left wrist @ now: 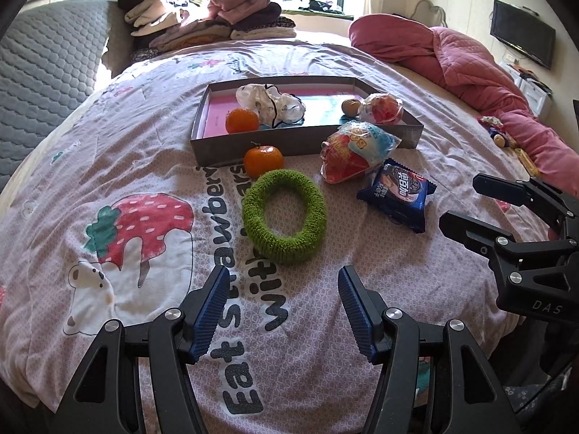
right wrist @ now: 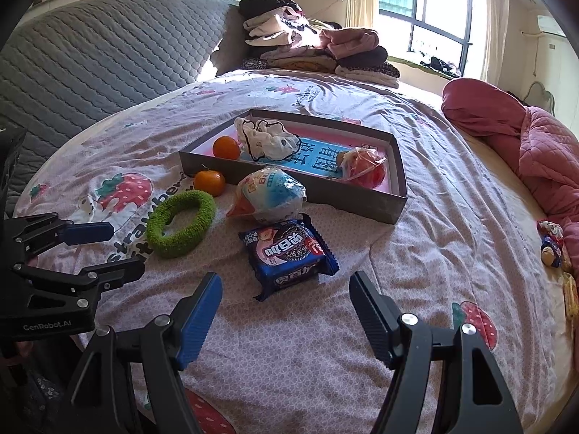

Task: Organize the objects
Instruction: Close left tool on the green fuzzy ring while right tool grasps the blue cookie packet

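Note:
A shallow grey box (left wrist: 224, 146) (right wrist: 325, 195) lies on the bed; in it are an orange (left wrist: 241, 120) (right wrist: 226, 147), a white cloth (left wrist: 269, 103) (right wrist: 266, 139) and a bagged red snack (left wrist: 381, 108) (right wrist: 365, 170). In front of it lie a second orange (left wrist: 263, 161) (right wrist: 209, 182), a green fuzzy ring (left wrist: 284, 215) (right wrist: 181, 223), a bagged red-and-blue snack (left wrist: 356, 153) (right wrist: 267, 195) and a blue cookie packet (left wrist: 396, 195) (right wrist: 287, 255). My left gripper (left wrist: 284, 275) (right wrist: 119, 247) is open just short of the ring. My right gripper (right wrist: 286, 282) (left wrist: 459, 199) is open just short of the packet.
The bed has a pink strawberry-print sheet (left wrist: 144, 217). Folded clothes (left wrist: 202, 18) are stacked at the far end. A red quilt (left wrist: 470, 65) lies along the right side, with small wrapped items (right wrist: 552, 242) beside it. A grey padded headboard (right wrist: 90, 47) stands at the left.

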Tool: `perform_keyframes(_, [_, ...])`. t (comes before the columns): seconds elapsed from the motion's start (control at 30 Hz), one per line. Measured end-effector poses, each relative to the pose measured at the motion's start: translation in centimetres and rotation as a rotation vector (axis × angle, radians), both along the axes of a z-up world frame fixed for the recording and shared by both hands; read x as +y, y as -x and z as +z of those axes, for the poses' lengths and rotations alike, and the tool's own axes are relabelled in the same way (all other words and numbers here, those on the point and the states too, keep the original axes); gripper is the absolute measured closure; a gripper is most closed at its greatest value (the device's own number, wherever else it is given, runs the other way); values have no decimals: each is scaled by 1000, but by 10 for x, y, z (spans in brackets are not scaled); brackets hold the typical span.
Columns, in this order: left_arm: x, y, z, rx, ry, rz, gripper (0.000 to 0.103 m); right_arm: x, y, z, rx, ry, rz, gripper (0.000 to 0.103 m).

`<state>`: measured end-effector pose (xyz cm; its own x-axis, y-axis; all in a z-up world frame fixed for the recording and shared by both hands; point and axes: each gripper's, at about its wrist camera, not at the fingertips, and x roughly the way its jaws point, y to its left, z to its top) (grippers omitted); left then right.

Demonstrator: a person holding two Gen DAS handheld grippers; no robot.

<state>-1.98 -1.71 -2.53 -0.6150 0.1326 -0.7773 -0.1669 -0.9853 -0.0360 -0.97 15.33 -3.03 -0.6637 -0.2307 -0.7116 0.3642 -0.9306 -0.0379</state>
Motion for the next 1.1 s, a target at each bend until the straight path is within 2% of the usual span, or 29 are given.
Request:
perform_keyframes(0.4, [1, 5, -8, -11, -3, 1, 39, -2, 4, -9, -16, -15, 3, 31])
perform_keyframes(0.63, [-5, 7, -4, 8, -31, 21, 39, 0, 8, -12, -21, -8, -4, 31])
perform_keyframes(1.1, [-1, 11, -10, -7, -8, 16, 39, -3, 11, -16, -26, -30, 9, 31])
